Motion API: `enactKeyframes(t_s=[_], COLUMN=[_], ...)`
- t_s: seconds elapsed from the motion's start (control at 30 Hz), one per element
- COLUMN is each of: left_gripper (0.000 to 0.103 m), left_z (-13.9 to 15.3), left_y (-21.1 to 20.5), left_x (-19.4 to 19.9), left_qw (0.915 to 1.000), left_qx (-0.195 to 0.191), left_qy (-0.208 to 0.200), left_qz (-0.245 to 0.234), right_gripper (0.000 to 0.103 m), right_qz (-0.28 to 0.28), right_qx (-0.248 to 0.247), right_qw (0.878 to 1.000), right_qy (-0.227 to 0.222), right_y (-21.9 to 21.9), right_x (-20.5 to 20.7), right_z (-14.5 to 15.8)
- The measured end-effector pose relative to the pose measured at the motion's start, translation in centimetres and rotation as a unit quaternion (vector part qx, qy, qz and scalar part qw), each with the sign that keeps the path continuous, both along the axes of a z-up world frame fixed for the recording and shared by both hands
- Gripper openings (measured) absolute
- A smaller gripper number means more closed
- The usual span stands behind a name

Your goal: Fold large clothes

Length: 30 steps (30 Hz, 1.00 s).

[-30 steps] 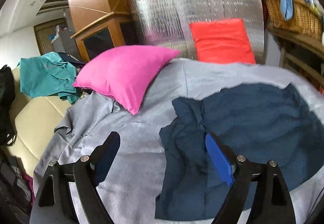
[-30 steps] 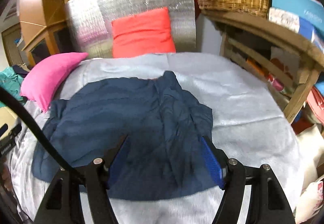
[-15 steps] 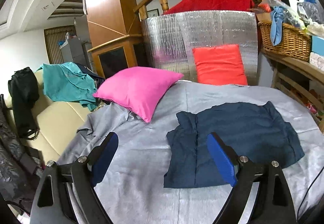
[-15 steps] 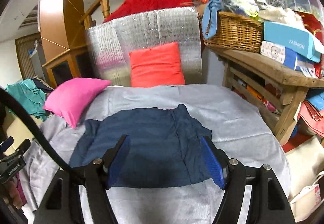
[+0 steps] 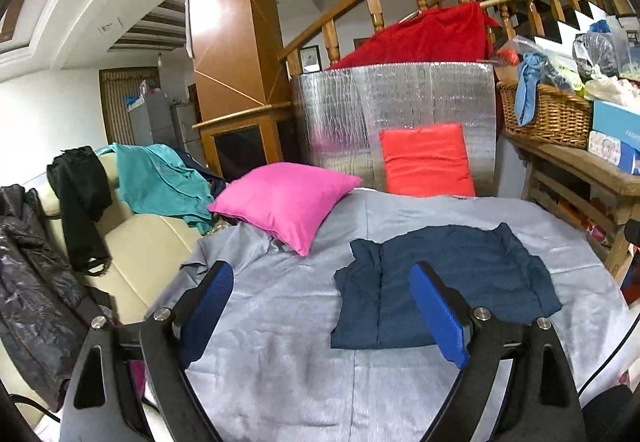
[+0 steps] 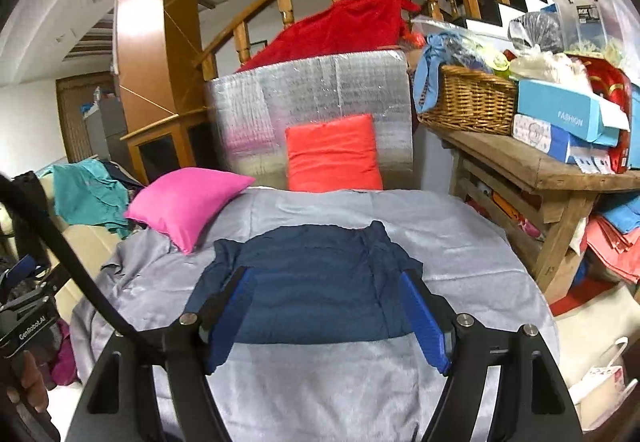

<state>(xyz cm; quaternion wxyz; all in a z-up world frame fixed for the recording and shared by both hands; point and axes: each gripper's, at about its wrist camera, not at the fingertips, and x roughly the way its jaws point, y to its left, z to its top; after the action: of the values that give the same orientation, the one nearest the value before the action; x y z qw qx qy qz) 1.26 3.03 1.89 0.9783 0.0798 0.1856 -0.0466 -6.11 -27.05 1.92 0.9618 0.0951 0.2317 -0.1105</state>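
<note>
A dark navy garment (image 5: 448,282) lies folded into a flat rectangle on the grey bed cover (image 5: 280,342); it also shows in the right wrist view (image 6: 316,282). My left gripper (image 5: 320,306) is open and empty, held back above the cover's near-left side, left of the garment. My right gripper (image 6: 324,310) is open and empty, held back above the garment's near edge.
A pink pillow (image 5: 284,202) and a red pillow (image 5: 426,160) lie at the bed's far side before a silver foil panel (image 5: 392,110). A cream sofa (image 5: 132,254) with teal and black clothes stands left. A wooden shelf (image 6: 532,170) with a wicker basket (image 6: 468,102) stands right.
Both grippers have pulled back and up from the navy garment, which now lies farther off and smaller in both views. Both jaws stayed open.
</note>
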Motion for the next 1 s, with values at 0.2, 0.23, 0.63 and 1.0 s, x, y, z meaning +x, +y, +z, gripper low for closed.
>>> enactKeyframes(t_s=[0.2, 0.23, 0.63, 1.0], left_gripper=[0.091, 0.091, 0.092, 0.092], left_z=[1.7, 2.0, 4.2, 3.9], left_y=[0.3, 0.1, -1.0, -1.2], left_x=[-3.1, -3.5, -3.7, -4.1], left_qw=[0.9999, 0.9998, 0.9992, 0.9993], left_qx=[-0.001, 0.004, 0.003, -0.008], left_qy=[-0.013, -0.019, -0.038, -0.037], left_qz=[0.002, 0.003, 0.008, 0.0], right_gripper=[0.079, 0.079, 0.081, 0.082], right_qz=[-0.005, -0.005, -0.026, -0.03], right_qx=[0.001, 0.002, -0.028, -0.018], right_qw=[1.0, 0.999, 0.997, 0.997], right_qy=[-0.026, -0.032, -0.072, -0.066], right_y=[0.2, 0.1, -0.7, -1.7], right_x=[-3.0, -3.3, -4.8, -4.5], right_z=[1.7, 1.9, 4.6, 3.3])
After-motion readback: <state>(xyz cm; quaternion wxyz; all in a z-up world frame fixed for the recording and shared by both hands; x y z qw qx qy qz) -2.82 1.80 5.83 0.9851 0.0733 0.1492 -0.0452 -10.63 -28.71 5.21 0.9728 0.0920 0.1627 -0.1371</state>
